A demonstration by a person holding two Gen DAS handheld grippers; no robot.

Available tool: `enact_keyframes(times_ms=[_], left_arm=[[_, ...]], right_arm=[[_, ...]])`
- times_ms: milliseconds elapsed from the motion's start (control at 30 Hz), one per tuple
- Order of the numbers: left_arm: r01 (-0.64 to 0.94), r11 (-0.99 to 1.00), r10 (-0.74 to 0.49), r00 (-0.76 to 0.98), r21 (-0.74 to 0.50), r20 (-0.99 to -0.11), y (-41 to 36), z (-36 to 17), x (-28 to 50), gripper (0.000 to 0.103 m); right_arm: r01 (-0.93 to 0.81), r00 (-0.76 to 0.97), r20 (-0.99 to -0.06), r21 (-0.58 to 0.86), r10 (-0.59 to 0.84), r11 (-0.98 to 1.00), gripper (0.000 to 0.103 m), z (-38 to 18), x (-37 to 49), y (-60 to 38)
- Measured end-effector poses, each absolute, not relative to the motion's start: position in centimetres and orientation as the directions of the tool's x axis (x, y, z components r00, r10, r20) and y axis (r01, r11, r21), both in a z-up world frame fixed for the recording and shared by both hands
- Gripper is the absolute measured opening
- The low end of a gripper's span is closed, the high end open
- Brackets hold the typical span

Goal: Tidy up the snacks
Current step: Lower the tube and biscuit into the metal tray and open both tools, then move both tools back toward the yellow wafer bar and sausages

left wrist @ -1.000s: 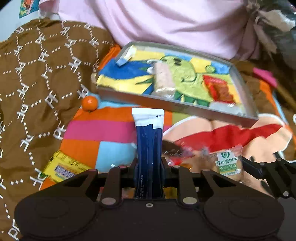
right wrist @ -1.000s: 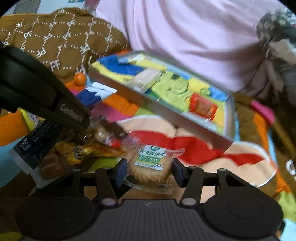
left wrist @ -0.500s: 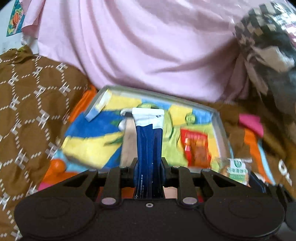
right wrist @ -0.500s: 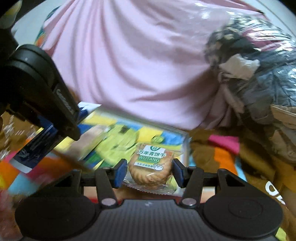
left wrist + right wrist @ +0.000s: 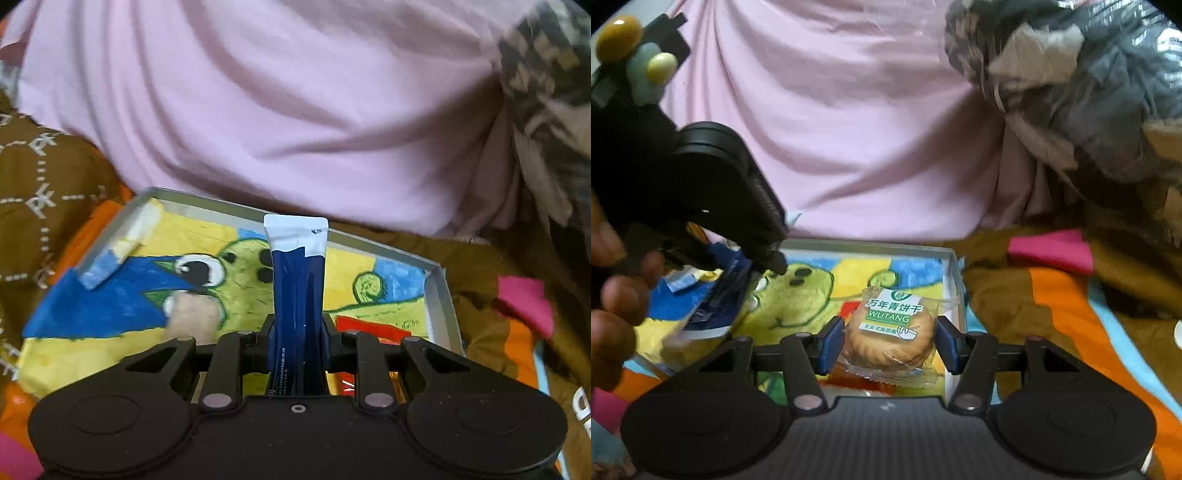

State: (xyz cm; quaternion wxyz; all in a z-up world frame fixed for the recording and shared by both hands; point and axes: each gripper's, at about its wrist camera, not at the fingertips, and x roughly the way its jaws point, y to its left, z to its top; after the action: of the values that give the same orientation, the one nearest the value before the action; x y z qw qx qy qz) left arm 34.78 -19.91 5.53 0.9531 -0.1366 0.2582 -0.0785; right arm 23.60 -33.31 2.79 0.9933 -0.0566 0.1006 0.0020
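Snacks are being gathered into one container, and the work is partly complete.

1. Bedding. A patchwork blanket (image 5: pixel 1067 295) in orange, brown and pink carries the whole arrangement, with a pink quilt (image 5: pixel 295 110) heaped behind it. No loose snacks show on the visible parts of the blanket in either view; the area below the cameras is hidden, so remaining items cannot be ruled out.

2. Tray (image 5: pixel 437 291). A shallow grey tray with a cartoon-printed lining lies on the blanket, in front of the pink quilt. It is the collection point.

3. Items already in the tray. A pale bar (image 5: pixel 194 314) lies near the middle, a red packet (image 5: pixel 369 326) lies toward the right side, and a small blue-and-cream packet (image 5: pixel 118 247) leans at the far left corner. These count as done.

4. Items in transit.
- The left gripper (image 5: pixel 297 332) has its fingers closed narrowly on a dark blue sachet (image 5: pixel 297 280) with a white top, held upright above the tray.
- The right gripper (image 5: pixel 890 343) has its blue-padded fingers (image 5: pixel 833 343) set against the sides of a wrapped biscuit (image 5: pixel 892 332) with a green label, held over the right end of the tray. A person's hand (image 5: pixel 613 295) holds the left gripper at the left edge of the right wrist view.

5. Remaining work, as a judgement. Both held items need lowering onto bare lining and releasing. The biscuit appears to hang close to the red packet, so stacking is possible there.
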Motion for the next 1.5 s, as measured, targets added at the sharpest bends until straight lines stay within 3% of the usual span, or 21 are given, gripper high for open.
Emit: enact_keyframes(times_ms=[400,567,933,1200,1500], left_arm=[[0.063,0.964,-0.194,0.83,-0.258,-0.524,-21.3,2.6,36.2,0.025],[0.044,0.971,-0.171,0.814,-0.236,-0.554,-21.3,2.1,36.5,0.031],[0.042,0.97,-0.16,0.85,-0.239,-0.503,-20.1,3.6,34.2,0.074],[0.013,0.968,-0.124,0.893,-0.249,-0.434,-17.4,6.2,30.1,0.095],[-0.065,0.961,-0.047,0.92,-0.269,-0.39,-13.0,8.5,23.9,0.102]], right_arm=[[-0.026,0.968,-0.25,-0.075,0.006,0.997,0.059,1.9,24.2,-34.2],[-0.025,0.965,-0.261,-0.067,0.007,0.997,0.062,1.7,24.4,-34.4],[-0.019,0.975,-0.223,-0.078,0.001,0.997,0.089,2.2,23.5,-34.0],[0.01,0.983,-0.183,-0.025,-0.014,1.0,0.102,4.6,21.0,-34.4],[-0.004,0.992,-0.126,-0.043,-0.002,0.999,0.103,7.4,16.3,-32.6]])
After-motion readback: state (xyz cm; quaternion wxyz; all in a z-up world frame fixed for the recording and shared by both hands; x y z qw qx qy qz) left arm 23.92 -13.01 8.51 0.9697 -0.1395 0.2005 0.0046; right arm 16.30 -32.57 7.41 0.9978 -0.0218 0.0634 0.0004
